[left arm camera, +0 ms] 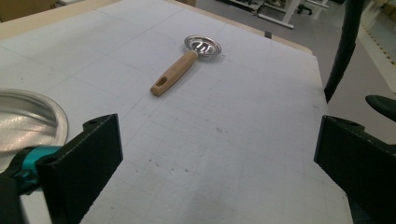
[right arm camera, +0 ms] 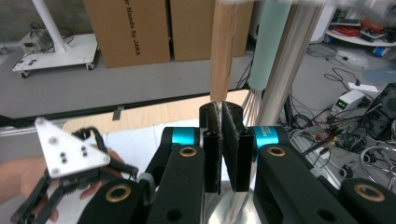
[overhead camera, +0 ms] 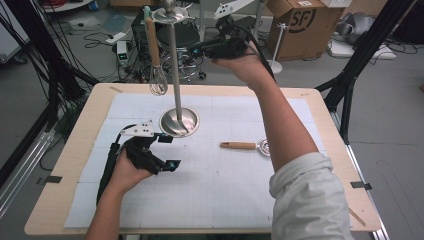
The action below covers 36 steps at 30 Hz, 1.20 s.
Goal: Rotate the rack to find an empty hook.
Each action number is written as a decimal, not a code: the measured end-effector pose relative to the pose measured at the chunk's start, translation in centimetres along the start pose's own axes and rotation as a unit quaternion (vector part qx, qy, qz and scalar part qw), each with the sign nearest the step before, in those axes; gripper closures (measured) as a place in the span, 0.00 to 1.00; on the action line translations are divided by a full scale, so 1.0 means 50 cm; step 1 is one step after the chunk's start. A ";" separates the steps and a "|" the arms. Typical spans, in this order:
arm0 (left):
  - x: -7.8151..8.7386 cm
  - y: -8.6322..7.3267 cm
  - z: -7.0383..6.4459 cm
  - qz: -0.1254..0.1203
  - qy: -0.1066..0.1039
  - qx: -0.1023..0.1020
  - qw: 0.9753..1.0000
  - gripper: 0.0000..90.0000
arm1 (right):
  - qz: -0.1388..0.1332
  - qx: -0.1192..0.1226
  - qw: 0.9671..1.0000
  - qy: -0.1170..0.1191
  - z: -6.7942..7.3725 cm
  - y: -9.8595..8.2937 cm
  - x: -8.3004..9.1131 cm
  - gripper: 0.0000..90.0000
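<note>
While the right gripper (overhead camera: 200,50) is raised beyond the table's far edge, level with the steel stand (overhead camera: 176,75) and its hanging wire whisk (overhead camera: 156,60), the left gripper (overhead camera: 167,150) rests gaping and empty near the stand's round base. From the left gripper view, a wooden-handled strainer (left arm camera: 187,65) lies toward the table's far right corner — its perforated bowl small, hard to read. From the right gripper view, the ridged jaws are pressed together, gripping nothing — the whisk's handle (right arm camera: 226,46) is cut off above.
</note>
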<state>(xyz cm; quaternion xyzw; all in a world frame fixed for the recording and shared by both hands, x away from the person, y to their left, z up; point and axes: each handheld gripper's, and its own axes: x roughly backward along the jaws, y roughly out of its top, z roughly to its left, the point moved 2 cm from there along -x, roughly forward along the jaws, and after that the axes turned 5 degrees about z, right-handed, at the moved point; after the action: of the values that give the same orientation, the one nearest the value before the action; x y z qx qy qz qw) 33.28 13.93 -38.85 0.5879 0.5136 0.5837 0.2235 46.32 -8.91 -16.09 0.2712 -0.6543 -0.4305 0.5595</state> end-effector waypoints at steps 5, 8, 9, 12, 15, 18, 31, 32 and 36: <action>-0.003 -0.001 0.000 0.000 -0.002 0.000 1.000 0.02 | -0.008 0.000 1.000 -0.024 0.001 0.028 0.000 0.99; -0.001 0.000 -0.001 -0.001 -0.001 0.000 1.000 0.02 | -0.008 -0.001 0.999 -0.034 0.000 0.040 -0.003 0.99; -0.001 0.000 -0.001 -0.002 -0.001 0.001 1.000 0.02 | -0.009 -0.004 0.999 -0.040 0.000 0.043 -0.004 0.99; 0.000 0.000 -0.001 -0.002 -0.001 0.001 1.000 0.02 | -0.010 -0.004 0.999 -0.051 0.000 0.052 -0.006 0.99; 0.000 -0.001 0.000 -0.003 -0.002 0.001 1.000 0.02 | -0.014 -0.004 0.998 -0.058 0.001 0.063 -0.008 0.99; 0.000 -0.001 0.000 -0.003 -0.002 0.002 1.000 0.02 | -0.019 -0.004 0.998 -0.060 0.001 0.071 -0.009 0.99; -0.003 -0.003 0.003 0.000 -0.002 0.003 1.000 0.02 | -0.020 0.005 0.998 -0.059 0.016 0.097 -0.017 0.99; -0.003 -0.003 0.003 0.001 -0.002 0.002 1.000 0.02 | -0.018 0.005 0.998 -0.058 0.019 0.099 -0.020 0.99; -0.003 -0.003 0.003 0.000 -0.002 0.002 1.000 0.02 | -0.016 0.008 0.998 -0.058 0.026 0.105 -0.026 0.99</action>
<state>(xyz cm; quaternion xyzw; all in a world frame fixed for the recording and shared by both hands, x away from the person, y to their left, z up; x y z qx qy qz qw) 33.40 13.92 -39.08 0.5897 0.5144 0.5812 0.2233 46.03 -4.94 -12.18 0.2610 -0.6847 -0.4488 0.5114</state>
